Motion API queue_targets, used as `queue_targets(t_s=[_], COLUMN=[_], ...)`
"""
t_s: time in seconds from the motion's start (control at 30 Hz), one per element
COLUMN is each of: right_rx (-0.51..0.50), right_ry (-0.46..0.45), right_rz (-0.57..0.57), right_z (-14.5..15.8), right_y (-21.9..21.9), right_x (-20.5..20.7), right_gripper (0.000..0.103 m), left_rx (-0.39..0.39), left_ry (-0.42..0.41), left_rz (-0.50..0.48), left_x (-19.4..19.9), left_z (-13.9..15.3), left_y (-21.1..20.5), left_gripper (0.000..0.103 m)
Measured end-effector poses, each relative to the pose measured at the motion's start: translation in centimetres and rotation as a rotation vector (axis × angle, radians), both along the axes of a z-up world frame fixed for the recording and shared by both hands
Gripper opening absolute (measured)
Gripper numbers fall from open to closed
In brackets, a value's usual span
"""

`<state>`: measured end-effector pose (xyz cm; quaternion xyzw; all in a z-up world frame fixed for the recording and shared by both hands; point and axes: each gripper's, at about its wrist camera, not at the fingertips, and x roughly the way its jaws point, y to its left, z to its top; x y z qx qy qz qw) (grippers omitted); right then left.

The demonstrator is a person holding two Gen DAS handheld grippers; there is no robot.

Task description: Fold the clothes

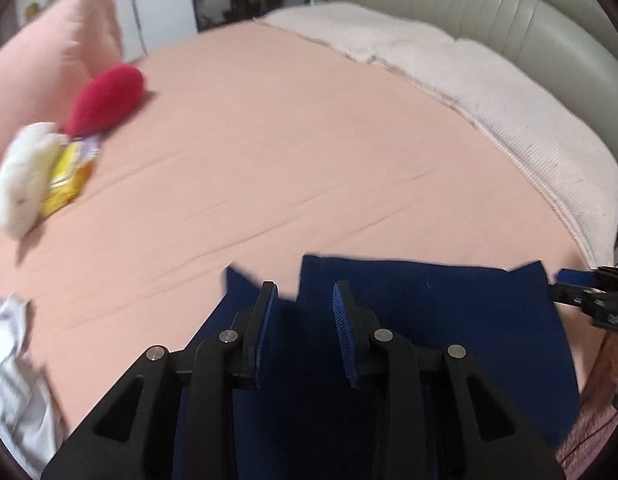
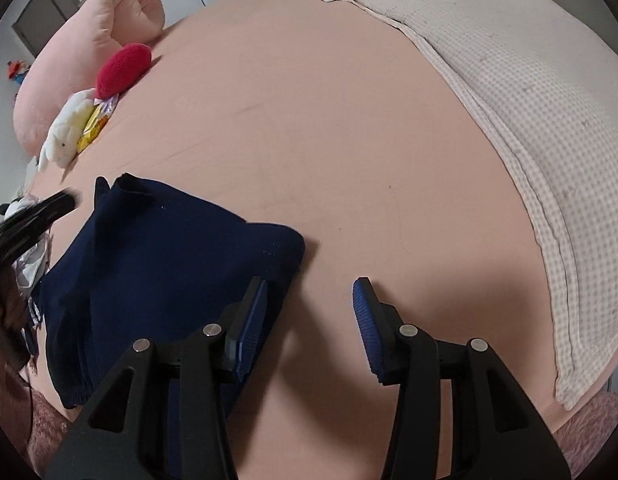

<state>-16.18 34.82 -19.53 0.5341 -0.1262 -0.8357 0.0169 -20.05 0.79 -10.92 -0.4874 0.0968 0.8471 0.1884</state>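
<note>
I see the folded navy garment [image 2: 169, 264] lying flat on the pink bedsheet [image 2: 329, 120] at the near edge of the bed. My left gripper [image 1: 305, 320] hovers right above it, jaws parted with nothing between them. My right gripper [image 2: 309, 320] sits just beside the garment's right edge, over bare sheet, jaws wide apart and empty. Both point forward across the bed.
</note>
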Motion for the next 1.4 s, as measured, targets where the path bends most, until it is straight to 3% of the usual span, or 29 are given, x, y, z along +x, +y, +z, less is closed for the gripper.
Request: queue_targets(t_s=[0.1,0.23,0.33,0.37,0.4,0.5,0.67,0.77,0.83,0.93,0.97,1.0,1.07,1.17,1.27,1.33,1.37,1.4], right_rx=[-0.008,-0.093,-0.095,-0.092,-0.087,-0.091,-0.014,0.033,-0.002,-0.077,-0.101,-0.126,-0.176,-0.236,-0.232,-0.229,-0.219,-0.198], right_ry=[0.006,-0.028,-0.057,-0.051,-0.039,-0.010,0.077,0.103,0.094,0.077,0.071,0.065,0.053,0.032,-0.004,-0.029,-0.031,-0.025], right_rz=[-0.006,0.019,0.029,0.026,0.026,0.055,0.044,0.008,-0.015,-0.050,-0.062,-0.073,-0.096,-0.113,-0.046,-0.001,0.022,0.040], right_z=[0.4,-0.3,-1.7,-1.8,-1.8,-1.3,0.3,1.0,1.0,0.8,0.7,0.6,0.5,0.1,-0.6,-1.1,-1.3,-1.3], right_y=[0.4,0.2,-0.4,-0.5,-0.6,-1.0,-1.0,-0.1,0.8,2.1,2.5,3.0,3.8,4.7,3.4,2.5,2.0,1.3], right_x=[-0.9,-2.0,-3.1,-3.6,-4.1,-4.5,-4.0,-3.8,-3.8,-4.0,-4.1,-4.1,-4.3,-4.4,-4.6,-4.6,-4.7,-4.9], right_gripper=[0.046,0.046,0.046,0.044,0.031,0.015,0.007,0.007,0.007,0.008,0.015,0.033,0.044,0.044,0.044,0.050,0.051,0.050], left_rx=[-0.014,-0.022,-0.038,-0.045,-0.051,-0.033,0.035,0.054,0.027,0.020,0.033,0.049,0.050,0.074,0.124,0.108,0.050,-0.022], left_ry=[-0.064,-0.084,-0.064,-0.055,-0.048,-0.023,-0.009,-0.051,-0.100,-0.091,-0.092,-0.091,-0.074,-0.058,-0.055,-0.099,-0.101,-0.091], left_rz=[-0.026,-0.054,-0.063,-0.058,-0.051,-0.032,0.015,0.059,0.067,0.065,0.072,0.078,0.074,0.060,0.052,0.027,0.008,-0.010], left_x=[-2.2,-1.7,-1.7,-1.7,-1.6,-1.5,-2.0,-2.8,-4.0,-4.3,-4.2,-4.1,-3.8,-3.5,-3.4,-4.1,-4.0,-3.6], left_z=[-2.2,-3.7,-4.0,-3.9,-3.8,-2.4,-0.7,-1.6,-3.4,-2.9,-2.5,-2.2,-1.7,-1.3,-0.8,-1.8,-2.4,-3.0], left_y=[1.1,1.1,1.5,1.5,1.5,0.7,-1.6,-3.2,-2.6,-2.5,-2.7,-3.0,-3.3,-3.4,-3.7,-2.9,-1.9,-1.1], left_gripper=[0.030,0.030,0.018,0.014,0.008,0.005,0.005,0.005,0.005,0.007,0.008,0.009,0.015,0.031,0.038,0.038,0.034,0.021])
